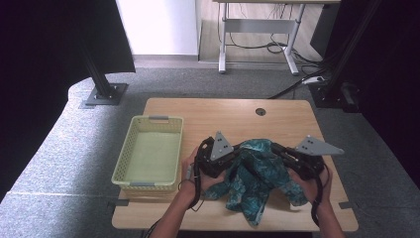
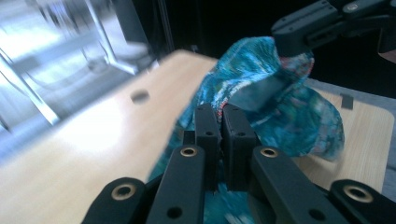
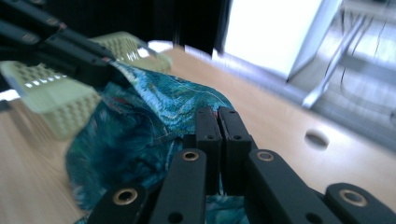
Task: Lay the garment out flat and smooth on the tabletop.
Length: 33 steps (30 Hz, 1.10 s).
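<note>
A teal patterned cloth (image 1: 255, 178) hangs bunched over the front middle of the wooden table (image 1: 223, 111), held up between both grippers. My left gripper (image 1: 236, 148) is shut on the cloth's left upper edge; in the left gripper view its jaws (image 2: 221, 112) pinch the cloth (image 2: 285, 116). At the cloth's right upper edge my right gripper (image 1: 275, 148) is shut on it, and the right gripper view shows the jaws (image 3: 218, 114) closed on the fabric (image 3: 140, 135). The other gripper's black arm (image 2: 322, 21) crosses the top right of the left gripper view.
A pale yellow-green perforated basket (image 1: 150, 151) stands at the table's left, with nothing inside. A round cable hole (image 1: 261, 111) is at the table's far middle. Behind the table are a desk frame (image 1: 257, 34) and cables on the grey carpet.
</note>
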Tool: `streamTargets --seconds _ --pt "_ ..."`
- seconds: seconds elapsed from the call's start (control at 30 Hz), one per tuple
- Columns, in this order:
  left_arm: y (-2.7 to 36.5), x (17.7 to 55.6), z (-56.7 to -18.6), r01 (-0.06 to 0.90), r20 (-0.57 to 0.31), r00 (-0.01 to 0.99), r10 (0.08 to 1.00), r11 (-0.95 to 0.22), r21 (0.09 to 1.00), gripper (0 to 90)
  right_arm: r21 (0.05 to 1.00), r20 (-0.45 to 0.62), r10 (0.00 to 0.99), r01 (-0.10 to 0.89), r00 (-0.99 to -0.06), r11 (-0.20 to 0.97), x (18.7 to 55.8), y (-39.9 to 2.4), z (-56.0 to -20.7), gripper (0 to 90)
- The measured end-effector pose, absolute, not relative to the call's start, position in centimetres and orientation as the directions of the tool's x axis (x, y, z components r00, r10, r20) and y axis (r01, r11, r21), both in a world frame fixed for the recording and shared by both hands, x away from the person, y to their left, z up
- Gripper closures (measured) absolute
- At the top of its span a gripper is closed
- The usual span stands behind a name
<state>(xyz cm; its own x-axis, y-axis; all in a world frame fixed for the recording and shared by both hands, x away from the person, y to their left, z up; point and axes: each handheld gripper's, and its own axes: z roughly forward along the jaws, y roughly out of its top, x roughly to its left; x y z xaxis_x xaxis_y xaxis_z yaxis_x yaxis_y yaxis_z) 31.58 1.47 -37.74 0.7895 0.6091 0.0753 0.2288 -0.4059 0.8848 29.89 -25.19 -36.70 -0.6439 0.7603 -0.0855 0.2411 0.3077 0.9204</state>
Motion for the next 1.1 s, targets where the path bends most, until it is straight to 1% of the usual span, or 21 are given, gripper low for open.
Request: streamTargets --seconds 0.07,0.17,0.27,0.33,0.47,0.7,0.77,0.8,0.83,0.87,0.9,0.93,0.97,1.0,1.03,1.1 --pt "1.5 32.7 -40.2 0.287 0.023 0.789 0.614 -0.401 0.870 86.4 0.899 -0.056 0.770 0.304 -0.636 0.316 31.4 -24.9 -38.9 87.2" --pt "1.6 33.9 -43.2 0.353 -0.037 0.786 0.617 -0.399 0.846 86.4 0.871 -0.023 0.773 0.368 -0.634 0.327 32.8 -24.5 -42.2 87.1" --pt "1.6 34.6 -45.2 0.391 -0.065 0.782 0.620 -0.406 0.826 86.2 0.852 0.016 0.774 0.414 -0.633 0.321 33.6 -24.4 -44.8 87.1" --pt "1.5 34.7 -46.0 0.397 -0.065 0.783 0.618 -0.416 0.818 86.0 0.846 0.027 0.775 0.428 -0.631 0.319 33.8 -24.4 -45.9 86.9" --pt "1.1 35.0 -46.5 0.402 -0.066 0.783 0.618 -0.423 0.812 85.6 0.838 0.028 0.774 0.437 -0.632 0.327 34.0 -24.3 -47.0 86.8" --pt "0.1 36.0 -46.5 0.403 -0.063 0.787 0.614 -0.434 0.806 85.4 0.831 0.012 0.776 0.438 -0.631 0.343 34.6 -24.5 -46.6 86.8" --pt "-0.1 36.7 -46.4 0.407 -0.062 0.780 0.623 -0.429 0.807 84.5 0.829 0.022 0.781 0.449 -0.624 0.335 35.2 -24.7 -46.7 86.6" --pt "-0.2 37.2 -46.4 0.414 -0.069 0.770 0.634 -0.414 0.811 82.5 0.828 0.035 0.786 0.458 -0.618 0.323 35.7 -24.8 -46.7 85.5" --pt "-0.2 37.8 -46.5 0.426 -0.081 0.759 0.646 -0.399 0.812 78.6 0.830 0.051 0.791 0.467 -0.609 0.306 36.3 -24.9 -46.9 81.3" --pt "-0.2 37.8 -46.5 0.426 -0.081 0.759 0.646 -0.399 0.812 74.3 0.831 0.061 0.809 0.478 -0.585 0.283 37.0 -25.0 -47.1 71.4" --pt "-0.3 38.9 -46.9 0.459 -0.104 0.727 0.678 -0.369 0.808 66.5 0.835 0.071 0.838 0.491 -0.542 0.247 37.8 -25.2 -47.4 58.1" --pt "-0.3 38.9 -46.9 0.459 -0.104 0.727 0.678 -0.369 0.808 59.3 0.836 0.084 0.859 0.505 -0.505 0.216 38.2 -25.3 -47.6 50.2" --pt "-0.3 39.2 -47.0 0.455 -0.084 0.712 0.697 -0.367 0.812 59.3 0.836 0.084 0.859 0.505 -0.505 0.216 38.2 -25.3 -47.6 50.2" --pt "-0.2 39.1 -47.0 0.450 -0.073 0.701 0.709 -0.362 0.816 52.6 0.842 0.105 0.873 0.510 -0.475 0.176 38.4 -25.5 -47.7 46.5" --pt "0.1 39.0 -46.9 0.448 -0.067 0.686 0.724 -0.347 0.824 47.6 0.849 0.116 0.873 0.504 -0.473 0.160 38.3 -25.7 -47.7 45.7" --pt "0.6 38.6 -46.8 0.436 -0.073 0.682 0.728 -0.325 0.839 42.1 0.867 0.117 0.871 0.477 -0.478 0.145 37.4 -26.2 -47.5 43.1"
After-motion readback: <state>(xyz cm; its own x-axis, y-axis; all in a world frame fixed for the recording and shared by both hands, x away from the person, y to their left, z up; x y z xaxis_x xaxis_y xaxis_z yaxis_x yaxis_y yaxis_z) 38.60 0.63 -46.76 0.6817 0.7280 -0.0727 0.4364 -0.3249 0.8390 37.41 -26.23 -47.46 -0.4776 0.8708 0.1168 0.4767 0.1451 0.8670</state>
